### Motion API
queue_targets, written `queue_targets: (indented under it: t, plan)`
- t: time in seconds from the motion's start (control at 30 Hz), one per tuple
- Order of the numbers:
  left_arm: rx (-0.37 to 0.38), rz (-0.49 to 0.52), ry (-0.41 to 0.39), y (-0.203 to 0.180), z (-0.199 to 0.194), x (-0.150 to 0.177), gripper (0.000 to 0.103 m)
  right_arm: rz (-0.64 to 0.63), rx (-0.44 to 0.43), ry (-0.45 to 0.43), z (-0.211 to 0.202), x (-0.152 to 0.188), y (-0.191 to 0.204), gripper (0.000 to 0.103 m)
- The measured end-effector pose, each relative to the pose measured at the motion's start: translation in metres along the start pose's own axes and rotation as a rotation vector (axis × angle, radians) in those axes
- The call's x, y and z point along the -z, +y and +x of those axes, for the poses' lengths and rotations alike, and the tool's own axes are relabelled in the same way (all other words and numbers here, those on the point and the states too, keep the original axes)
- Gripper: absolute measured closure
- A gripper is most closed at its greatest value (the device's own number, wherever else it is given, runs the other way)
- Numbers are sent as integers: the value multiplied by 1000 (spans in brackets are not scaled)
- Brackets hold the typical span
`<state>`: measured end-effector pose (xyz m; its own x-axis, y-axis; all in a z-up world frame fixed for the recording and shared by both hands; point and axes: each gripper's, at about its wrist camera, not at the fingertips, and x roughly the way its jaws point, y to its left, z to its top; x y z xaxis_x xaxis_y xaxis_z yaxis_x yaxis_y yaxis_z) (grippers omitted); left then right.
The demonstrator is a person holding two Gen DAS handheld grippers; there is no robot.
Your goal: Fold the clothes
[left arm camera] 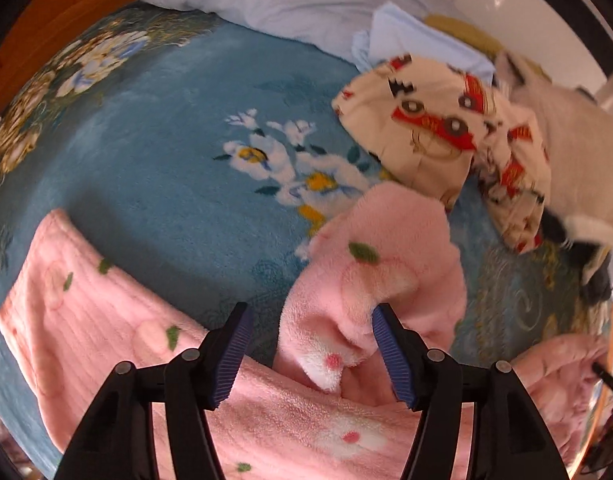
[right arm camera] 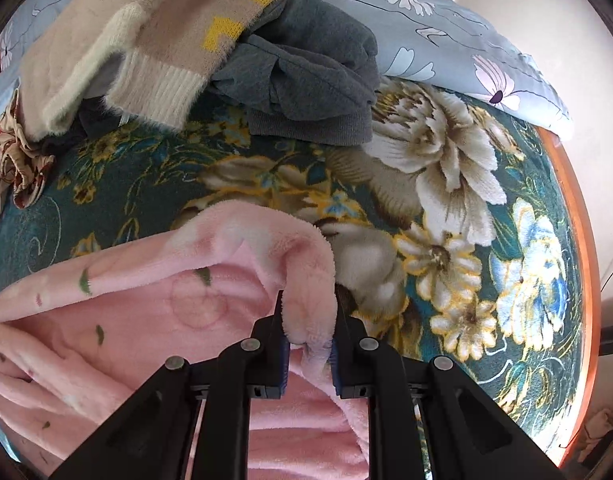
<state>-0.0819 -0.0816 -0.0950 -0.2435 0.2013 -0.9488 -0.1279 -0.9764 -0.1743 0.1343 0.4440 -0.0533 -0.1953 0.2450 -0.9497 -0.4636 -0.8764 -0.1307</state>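
Observation:
A pink fleece garment [left arm camera: 106, 320] with green leaf spots lies spread on the blue floral blanket [left arm camera: 166, 160]. A bunched fold of it [left arm camera: 370, 264] rises between the jaws of my left gripper [left arm camera: 311, 312]. The jaws stand wide apart: the fold leans on the right pad [left arm camera: 390, 352], and the left pad is clear of it, so the gripper is open. In the right wrist view my right gripper [right arm camera: 309, 300] is shut on a rolled edge of the same pink garment [right arm camera: 146, 300], lifting it a little above the blanket [right arm camera: 466, 200].
A cream garment with red print [left arm camera: 426, 128], a pale blue cloth [left arm camera: 418, 44] and a grey garment [left arm camera: 578, 152] lie at the right. A beige knit sweater [right arm camera: 146, 40] and a dark grey garment [right arm camera: 306, 80] are piled beyond. A floral pillow [right arm camera: 446, 32] and the bed's wooden edge [right arm camera: 578, 240] border the blanket.

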Motion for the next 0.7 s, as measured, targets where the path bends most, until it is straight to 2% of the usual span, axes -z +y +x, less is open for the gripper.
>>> queue_targets:
  t: [0.07,0.13,0.2,0.23,0.33,0.47,0.53,0.63,0.7]
  plan:
    - [19,-22,28,1,7,2,37,8,-13,6,-2,5,-1,86]
    - [38,-45,33,2,9,2,44,11,-25,12,-3,7,0,86]
    - [18,-40,29,2,9,2,92,5,-25,19,-2,7,3,86]
    - [-5,-31,26,1,8,2,93,2,-25,22,-2,7,5,86]
    - [35,-101,-55,14,-14,1,95,-2,-16,27,-3,4,10,86]
    - [159,-400,-239,70,-74,4,96,38,21,-6,-11,-2,6,87]
    - [188,-489,-339,95,-106,7,96,109,38,-55,-23,-8,-8,88]
    - [181,-546,-425,128,-138,9,96,205,27,-94,-37,-15,-30,88]
    - [164,-577,-425,140,-141,13,96,217,36,-94,-38,-16,-38,88]
